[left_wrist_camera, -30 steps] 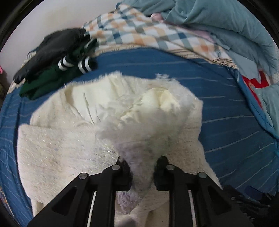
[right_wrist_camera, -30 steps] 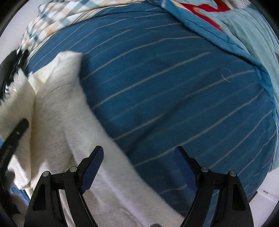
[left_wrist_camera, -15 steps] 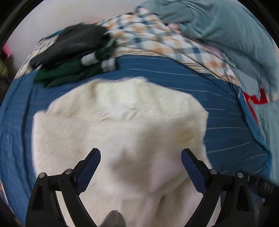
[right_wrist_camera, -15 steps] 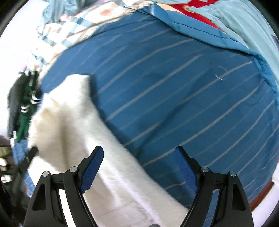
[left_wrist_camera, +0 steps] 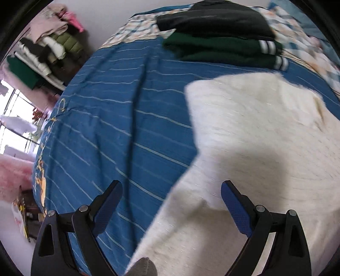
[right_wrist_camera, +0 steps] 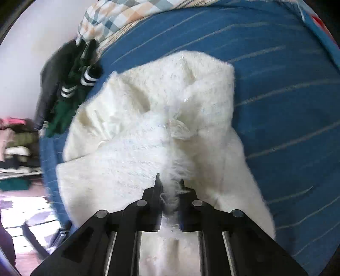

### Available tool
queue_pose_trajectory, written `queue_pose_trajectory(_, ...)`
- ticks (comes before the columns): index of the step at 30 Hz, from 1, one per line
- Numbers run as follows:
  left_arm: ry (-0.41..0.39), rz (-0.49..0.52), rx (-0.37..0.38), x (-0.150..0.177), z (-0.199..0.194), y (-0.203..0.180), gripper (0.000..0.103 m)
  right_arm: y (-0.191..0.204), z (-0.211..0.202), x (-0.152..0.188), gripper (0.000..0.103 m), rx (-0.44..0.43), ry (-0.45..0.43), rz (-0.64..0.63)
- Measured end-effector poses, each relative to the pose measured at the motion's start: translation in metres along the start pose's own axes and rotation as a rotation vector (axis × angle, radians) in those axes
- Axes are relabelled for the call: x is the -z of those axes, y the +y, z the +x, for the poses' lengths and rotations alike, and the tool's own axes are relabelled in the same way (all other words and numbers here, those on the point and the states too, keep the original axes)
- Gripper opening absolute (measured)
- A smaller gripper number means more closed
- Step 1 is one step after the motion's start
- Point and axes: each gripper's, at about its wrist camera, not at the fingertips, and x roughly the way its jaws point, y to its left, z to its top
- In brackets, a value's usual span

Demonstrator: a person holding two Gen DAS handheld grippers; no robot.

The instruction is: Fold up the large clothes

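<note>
A fluffy white garment (left_wrist_camera: 255,138) lies spread on the blue striped bed sheet (left_wrist_camera: 106,127). My left gripper (left_wrist_camera: 171,186) hovers open over the garment's left edge, with one finger above the sheet, the other above the fabric, and nothing gripped. In the right wrist view the same white garment (right_wrist_camera: 148,102) is rumpled, with a fold raised toward the camera. My right gripper (right_wrist_camera: 170,180) has its jaws closing, and they pinch a tuft of the fluffy cloth between the pads.
Folded dark green and black clothes (left_wrist_camera: 223,48) sit at the far side of the bed, also in the right wrist view (right_wrist_camera: 70,85). A checked blanket (right_wrist_camera: 119,14) lies behind them. A stack of clothes (left_wrist_camera: 42,55) stands off the bed at the left.
My left gripper let go of the white garment, opened wide and swung left to its edge. My right gripper moved left over the garment and closed on a fold.
</note>
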Motion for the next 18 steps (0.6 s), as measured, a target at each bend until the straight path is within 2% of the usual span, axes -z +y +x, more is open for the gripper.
queue_pose_trajectory(3,0.010,-0.010,-0.007,0.010,0.002,0.009,0.095,-0.010,-0.021,-0.004,0.009,0.054,-0.108,0.047)
queue_pose_trajectory(4,0.017,-0.004,-0.010,0.017,0.004,0.011,0.095,-0.015,-0.019,-0.006,0.010,0.072,-0.108,0.055)
queue_pose_trajectory(5,0.030,0.011,-0.018,0.025,0.007,0.010,0.095,-0.021,-0.011,-0.008,0.011,0.074,-0.071,0.049)
queue_pose_trajectory(6,0.050,0.026,-0.026,0.030,0.012,0.012,0.095,-0.027,0.000,-0.009,0.014,0.046,0.008,0.042)
queue_pose_trajectory(7,0.075,0.041,-0.033,0.035,0.017,0.011,0.095,-0.032,0.001,-0.007,0.024,0.030,0.045,0.044)
queue_pose_trajectory(8,0.096,0.051,-0.038,0.042,0.022,0.010,0.095,-0.035,-0.006,-0.005,0.039,0.028,0.038,0.040)
queue_pose_trajectory(10,0.105,0.064,-0.044,0.046,0.027,0.011,0.095,-0.041,-0.035,0.003,0.053,0.065,-0.027,0.023)
queue_pose_trajectory(12,0.097,0.078,-0.066,0.045,0.035,0.008,0.095,-0.046,-0.053,0.013,0.054,0.146,-0.050,-0.004)
queue_pose_trajectory(13,0.095,0.086,-0.082,0.042,0.042,0.004,0.095,-0.046,-0.053,0.021,0.054,0.193,-0.030,-0.029)
queue_pose_trajectory(16,0.100,0.104,-0.121,0.030,0.061,-0.010,0.095,-0.056,-0.029,0.038,0.054,0.246,0.077,-0.092)
queue_pose_trajectory(18,0.092,0.106,-0.161,0.022,0.071,-0.015,0.097,-0.057,-0.009,0.040,0.054,0.236,0.111,-0.098)
